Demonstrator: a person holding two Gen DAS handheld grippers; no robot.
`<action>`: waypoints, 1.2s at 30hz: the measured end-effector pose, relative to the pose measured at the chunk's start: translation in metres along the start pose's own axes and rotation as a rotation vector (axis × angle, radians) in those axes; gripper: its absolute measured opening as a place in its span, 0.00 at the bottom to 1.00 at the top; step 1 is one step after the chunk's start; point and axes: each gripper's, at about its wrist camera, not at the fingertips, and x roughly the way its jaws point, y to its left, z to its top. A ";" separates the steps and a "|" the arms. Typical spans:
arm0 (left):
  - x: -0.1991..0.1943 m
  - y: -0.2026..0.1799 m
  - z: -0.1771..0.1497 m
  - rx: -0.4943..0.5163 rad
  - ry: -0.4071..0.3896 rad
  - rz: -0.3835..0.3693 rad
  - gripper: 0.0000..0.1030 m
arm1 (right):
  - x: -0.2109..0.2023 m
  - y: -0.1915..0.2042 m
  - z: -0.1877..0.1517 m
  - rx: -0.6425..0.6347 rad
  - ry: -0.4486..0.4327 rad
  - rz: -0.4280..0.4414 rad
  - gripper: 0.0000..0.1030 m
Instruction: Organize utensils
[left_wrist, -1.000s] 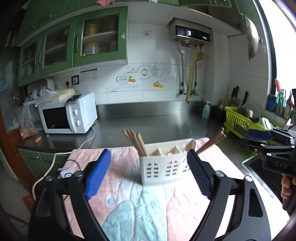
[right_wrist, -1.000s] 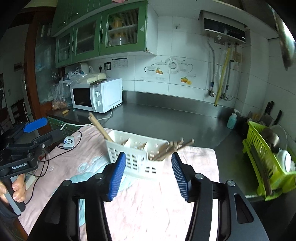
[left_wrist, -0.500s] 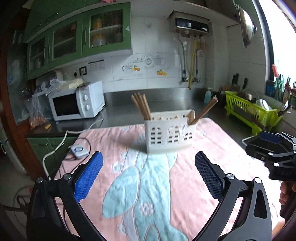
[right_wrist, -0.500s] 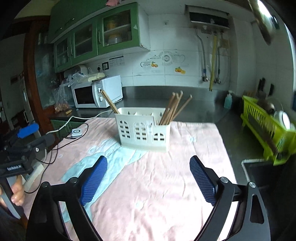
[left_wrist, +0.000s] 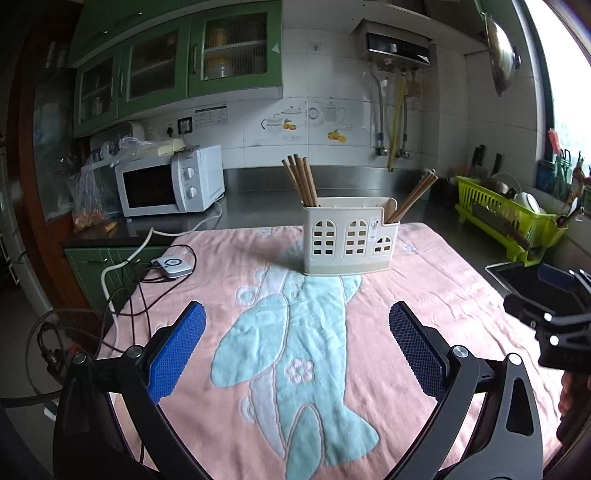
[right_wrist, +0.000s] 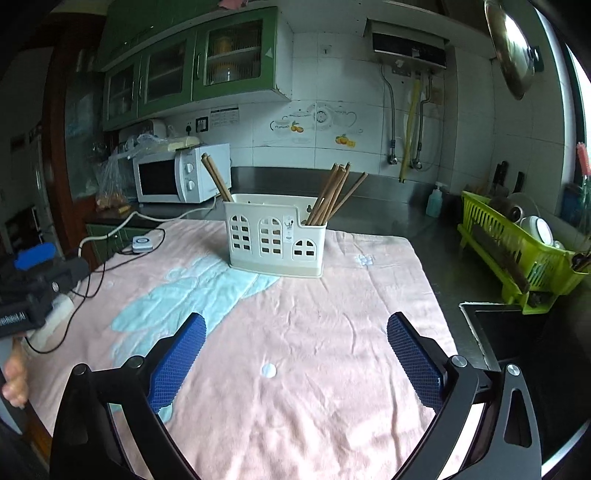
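A white utensil holder (left_wrist: 349, 236) stands upright on the pink cloth (left_wrist: 424, 288); it also shows in the right wrist view (right_wrist: 275, 236). Wooden chopsticks (left_wrist: 301, 181) lean in its left end and more chopsticks (left_wrist: 412, 195) in its right end. In the right wrist view one bundle (right_wrist: 332, 194) sits at the right end and a pair (right_wrist: 216, 177) at the left. My left gripper (left_wrist: 297, 325) is open and empty, well back from the holder. My right gripper (right_wrist: 295, 336) is open and empty, also well back.
A white microwave (left_wrist: 170, 182) stands on the steel counter at back left, with a cable and a small white device (left_wrist: 171, 265) at the cloth's left edge. A green dish rack (right_wrist: 517, 240) and a sink (right_wrist: 506, 332) lie to the right.
Both grippers have drawn back from the holder and opened wider. The holder now stands free and farther away in both views.
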 end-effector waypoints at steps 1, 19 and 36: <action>-0.002 0.001 -0.001 -0.002 -0.001 -0.003 0.95 | -0.001 0.000 -0.002 -0.001 0.000 -0.001 0.93; 0.000 0.007 -0.019 -0.011 0.039 0.016 0.95 | -0.008 0.001 -0.010 0.017 0.010 0.009 0.93; 0.001 0.010 -0.019 -0.015 0.038 0.026 0.95 | -0.007 0.005 -0.010 0.012 0.010 0.023 0.93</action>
